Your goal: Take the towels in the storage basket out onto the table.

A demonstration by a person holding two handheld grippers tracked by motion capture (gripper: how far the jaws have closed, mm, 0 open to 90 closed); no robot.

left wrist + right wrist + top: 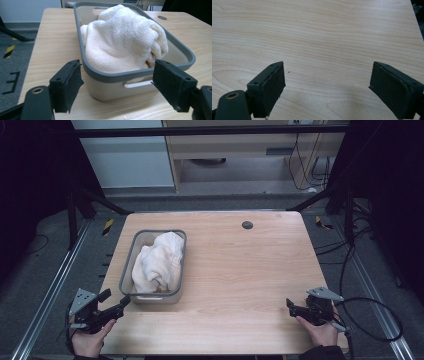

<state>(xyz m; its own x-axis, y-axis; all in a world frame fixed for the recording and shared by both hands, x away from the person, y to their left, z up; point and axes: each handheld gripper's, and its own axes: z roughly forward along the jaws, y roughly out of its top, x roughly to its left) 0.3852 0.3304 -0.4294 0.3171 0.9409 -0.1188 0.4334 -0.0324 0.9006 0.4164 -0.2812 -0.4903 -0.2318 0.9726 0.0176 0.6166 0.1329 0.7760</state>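
High view first: the wooden desk (240, 270) spans most of the scene, with a small dark round cap (247, 225) set into it near the far edge. On its left half sits a pale tub with a grey rim (176, 285), long side running away from the person, and a cream towel (159, 262) is heaped inside it, bulging above the rim. The towel lies wholly within the tub, bunched rather than folded.

The left claw (125, 301) sits just off the tub's near left corner, pointing at it. In the left gripper view its jaws stand apart with nothing between the pads, the tub's near end wall (110, 87) and its slot handle (137, 84) framed between them, and the towel (122, 42) piled behind. The right claw (289, 305) rests well apart, near the desk's right front edge; in the right gripper view its jaws are spread wide over bare wood (319, 37).

The likely work is drawing the towel out of the tub. My worry is the low approach: at this height the left claw would meet the tub wall rather than the cloth, and a push could slide the light tub across the desk. A pinch on only a loose fold may also drag the tub up or let the cloth slip free.
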